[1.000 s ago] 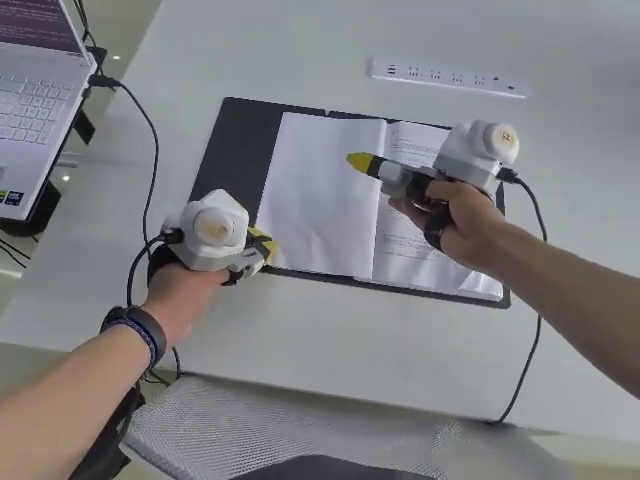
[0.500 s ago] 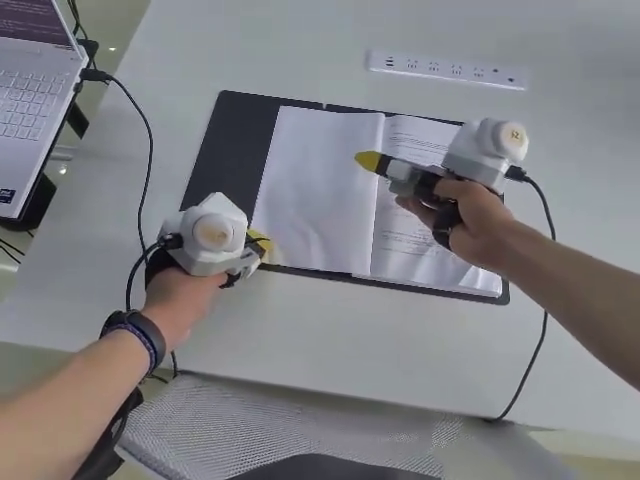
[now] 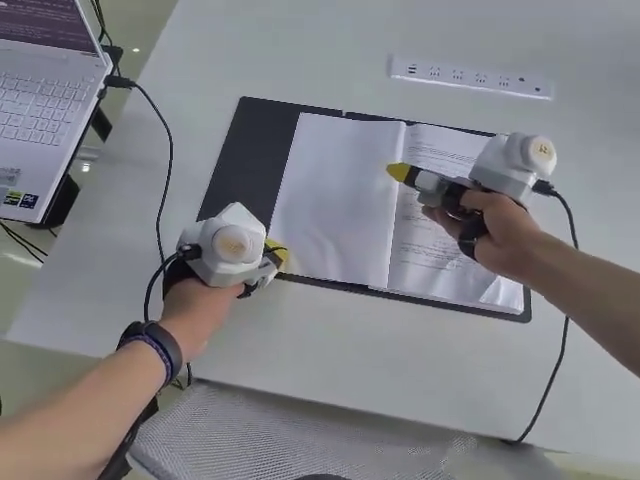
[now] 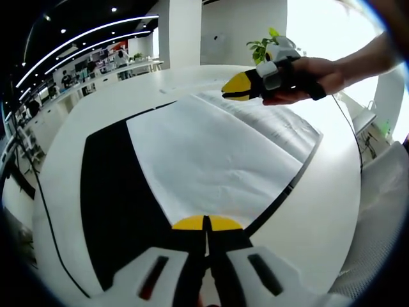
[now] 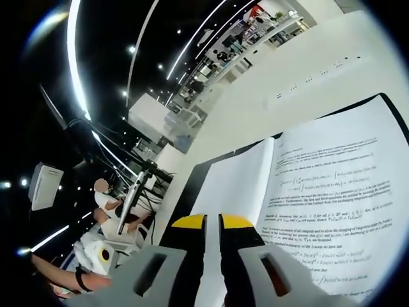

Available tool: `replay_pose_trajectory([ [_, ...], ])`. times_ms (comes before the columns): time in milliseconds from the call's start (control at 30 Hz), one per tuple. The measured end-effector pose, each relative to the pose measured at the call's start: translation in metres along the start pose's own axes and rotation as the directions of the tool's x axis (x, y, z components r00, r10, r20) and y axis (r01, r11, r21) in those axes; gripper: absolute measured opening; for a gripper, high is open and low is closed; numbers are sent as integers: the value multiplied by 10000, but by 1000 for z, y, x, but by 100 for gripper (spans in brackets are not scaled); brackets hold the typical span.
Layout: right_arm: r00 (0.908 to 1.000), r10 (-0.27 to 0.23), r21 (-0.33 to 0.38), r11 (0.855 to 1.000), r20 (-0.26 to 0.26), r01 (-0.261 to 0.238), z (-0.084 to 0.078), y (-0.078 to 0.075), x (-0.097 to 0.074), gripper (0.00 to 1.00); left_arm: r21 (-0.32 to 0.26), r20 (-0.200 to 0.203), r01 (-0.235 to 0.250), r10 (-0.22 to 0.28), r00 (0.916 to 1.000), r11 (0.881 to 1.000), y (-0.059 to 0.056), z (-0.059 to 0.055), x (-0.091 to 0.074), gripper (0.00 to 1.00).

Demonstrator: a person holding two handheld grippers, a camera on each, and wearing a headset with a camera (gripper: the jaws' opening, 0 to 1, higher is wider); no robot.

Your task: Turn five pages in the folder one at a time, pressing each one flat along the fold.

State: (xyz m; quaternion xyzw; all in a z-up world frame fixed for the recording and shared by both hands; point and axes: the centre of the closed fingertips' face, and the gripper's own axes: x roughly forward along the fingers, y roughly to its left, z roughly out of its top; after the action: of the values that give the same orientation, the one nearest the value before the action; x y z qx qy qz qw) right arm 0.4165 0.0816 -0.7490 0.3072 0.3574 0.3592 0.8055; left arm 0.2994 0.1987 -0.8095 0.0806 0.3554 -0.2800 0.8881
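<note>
Folder [image 3: 250, 150] is laid open on the table [image 3: 300, 60], blank page [image 3: 335, 200] left of the fold [image 3: 395, 235], printed page [image 3: 445, 255] right. Left tongs [image 3: 272, 257] are clenched empty at the blank page's near edge. Right tongs [image 3: 398, 172], also clenched empty, are held over the printed page just beside the fold.

We count one folder [image 3: 245, 150], one laptop [image 3: 40, 110], one power strip [image 3: 470, 77], and two grippers: left gripper [image 3: 272, 255], right gripper [image 3: 398, 173].

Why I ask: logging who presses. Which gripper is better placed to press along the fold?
Probably right: the right gripper is over the fold of the folder, jaws shut, while the left gripper sits at the left page's near corner.
</note>
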Motion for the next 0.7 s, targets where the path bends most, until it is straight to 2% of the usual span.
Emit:
replay_pose_trajectory([
  [67,10000,-27,210,9998,-31,27,-2,-3,1,3,-105,-6,9,-9,10000,9999,0,0,0,0],
  [533,9984,-158,490,9986,-543,185,-21,-18,7,0,-163,-71,-4,3,10000,9999,6,-3,8,0],
  [700,9989,-43,694,9976,-473,75,-17,-31,12,0,-152,-75,-19,18,10000,9999,5,-2,7,0],
])
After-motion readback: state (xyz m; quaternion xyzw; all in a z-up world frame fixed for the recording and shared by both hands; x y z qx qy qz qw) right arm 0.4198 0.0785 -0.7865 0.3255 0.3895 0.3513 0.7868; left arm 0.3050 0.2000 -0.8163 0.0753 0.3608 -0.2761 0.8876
